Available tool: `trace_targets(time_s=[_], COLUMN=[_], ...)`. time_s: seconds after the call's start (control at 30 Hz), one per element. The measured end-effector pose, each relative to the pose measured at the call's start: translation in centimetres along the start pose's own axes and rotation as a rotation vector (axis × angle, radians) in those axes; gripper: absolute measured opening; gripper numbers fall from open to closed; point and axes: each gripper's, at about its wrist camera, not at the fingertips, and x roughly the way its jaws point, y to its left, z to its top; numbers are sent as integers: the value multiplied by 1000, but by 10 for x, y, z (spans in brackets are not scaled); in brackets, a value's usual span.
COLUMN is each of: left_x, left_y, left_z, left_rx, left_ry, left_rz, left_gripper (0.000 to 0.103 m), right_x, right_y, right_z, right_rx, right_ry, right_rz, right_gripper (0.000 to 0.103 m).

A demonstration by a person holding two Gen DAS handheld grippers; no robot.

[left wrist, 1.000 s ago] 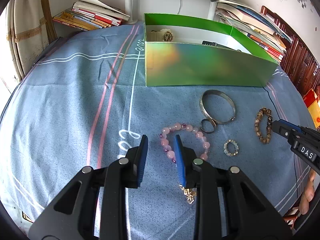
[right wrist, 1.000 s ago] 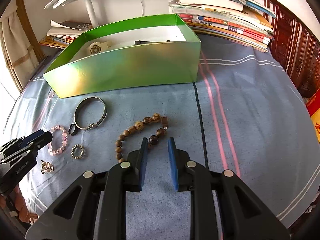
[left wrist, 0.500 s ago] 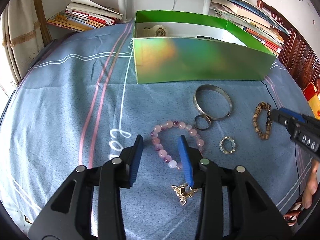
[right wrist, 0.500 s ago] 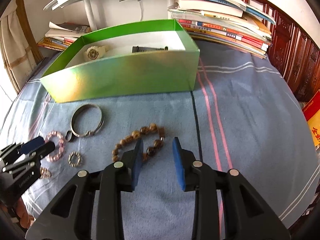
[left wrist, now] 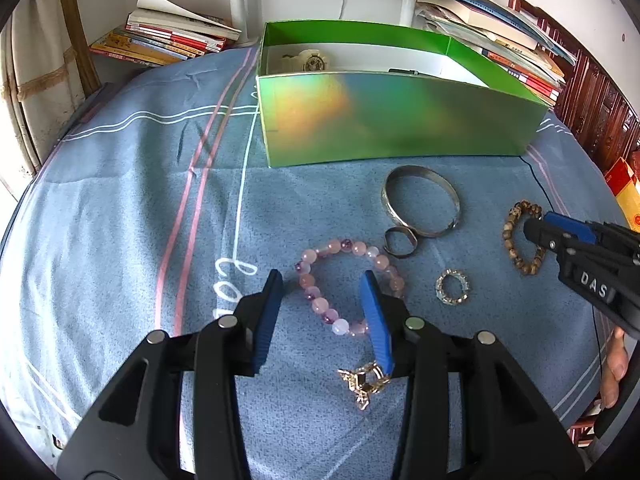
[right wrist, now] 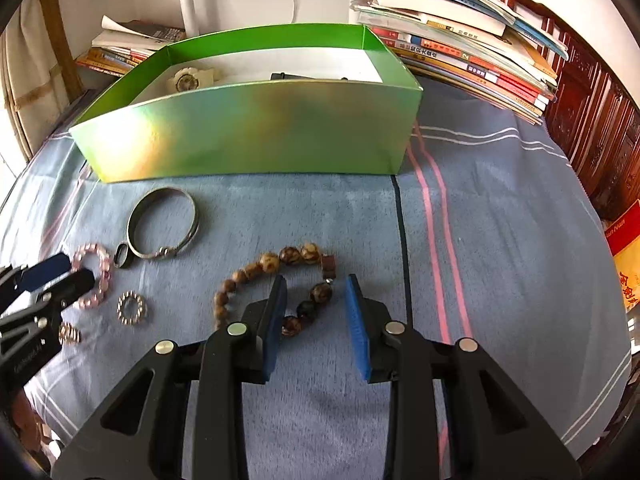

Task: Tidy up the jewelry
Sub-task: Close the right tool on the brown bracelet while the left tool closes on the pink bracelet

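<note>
My left gripper (left wrist: pixel 322 280) is open, its jaws on either side of the near left part of a pink bead bracelet (left wrist: pixel 316 290) on the blue cloth. My right gripper (right wrist: pixel 316 284) is open, its jaws around the near right part of a brown bead bracelet (right wrist: pixel 268 261). Neither is gripped. A silver bangle (left wrist: pixel 420 200), a small dark ring (left wrist: pixel 400 240), a sparkly ring (left wrist: pixel 453 288) and a gold trinket (left wrist: pixel 362 384) lie on the cloth. The green box (left wrist: pixel 400 124) stands behind, holding a white watch (left wrist: pixel 308 60).
Stacks of books (right wrist: pixel 460 40) lie behind and right of the box, more books (left wrist: pixel 168 36) to its left. A white lamp post (right wrist: pixel 188 0) stands behind. Dark wooden furniture (right wrist: pixel 592 120) is at the right. A blue striped cloth (left wrist: pixel 120 200) covers the surface.
Both grippers have opened wider and moved forward and down, so each now has its bracelet between its jaws.
</note>
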Motion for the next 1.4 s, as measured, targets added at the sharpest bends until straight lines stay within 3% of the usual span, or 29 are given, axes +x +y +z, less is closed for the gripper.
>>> trace_targets(time_s=[0.3,0.47,0.73,0.93,1.03,1.2,1.3,1.4], left_x=[-1,0,1,0,0,-3,-3,-3], left_y=[1,0,-3,-3,-4,-8,-9,-10], left_z=[-1,0,0,-1,-2,-4,-4,-4], left_rx=[0,6,17,12,22,42,45,45], left_ry=[1,1,-5,-12,-18,-22,-22,-22], left_rz=[2,6,9,6,5,-10,-15,-16], left_gripper=[41,42,47,46,39,18,13,12], right_x=[-15,-13,-7,-6,-5,-6,-6,-7], right_y=[7,2,2,4,9,20,24,26], right_z=[-20,-15,-10,-9,-9,-9,-9,-10], right_rx=[-32,-1,16,15,3,-24,-38,-48], right_ry=[24,12,-1,-9,-12,-17,-20,-24], right_rz=[40,10,-4,8,13,21,23,35], right_gripper=[31,31,43,43,43,43,43,35])
